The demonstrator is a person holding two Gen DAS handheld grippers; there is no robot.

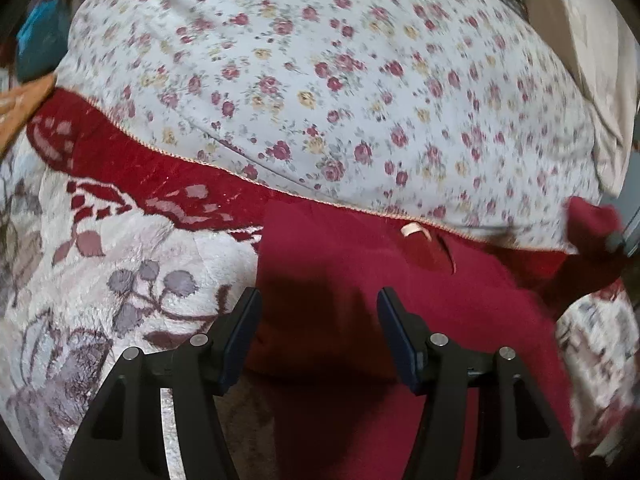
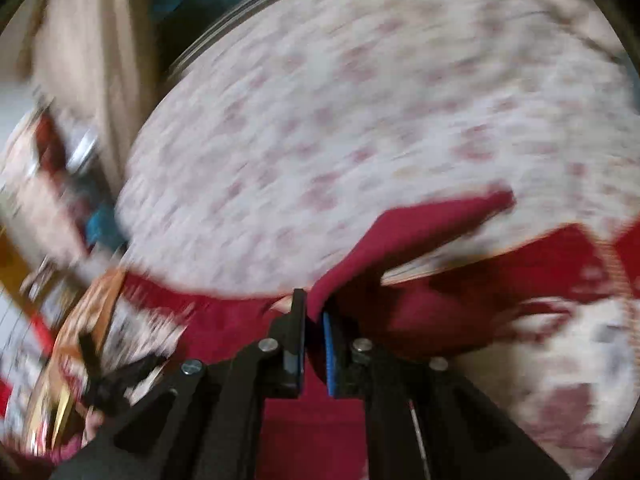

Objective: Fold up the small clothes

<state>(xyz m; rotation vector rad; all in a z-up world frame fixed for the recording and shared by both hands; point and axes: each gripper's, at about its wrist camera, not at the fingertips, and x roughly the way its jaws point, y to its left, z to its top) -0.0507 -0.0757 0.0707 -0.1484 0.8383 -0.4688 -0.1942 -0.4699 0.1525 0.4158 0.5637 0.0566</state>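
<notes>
A dark red small garment (image 1: 360,300) lies on the bed in front of a floral pillow, with a pale loop tag near its top edge. My left gripper (image 1: 316,320) is open just above the garment's near part and holds nothing. In the blurred right wrist view, my right gripper (image 2: 314,312) is shut on a lifted flap of the same red garment (image 2: 420,224), which stretches up and to the right from the jaws. That lifted corner also shows at the right edge of the left wrist view (image 1: 592,216).
A large white floral pillow (image 1: 320,72) fills the space behind the garment. A plush cream and red blanket (image 1: 100,264) covers the bed to the left. A beige cushion (image 1: 592,60) sits at the far right. Cluttered items (image 2: 60,280) lie left of the right gripper.
</notes>
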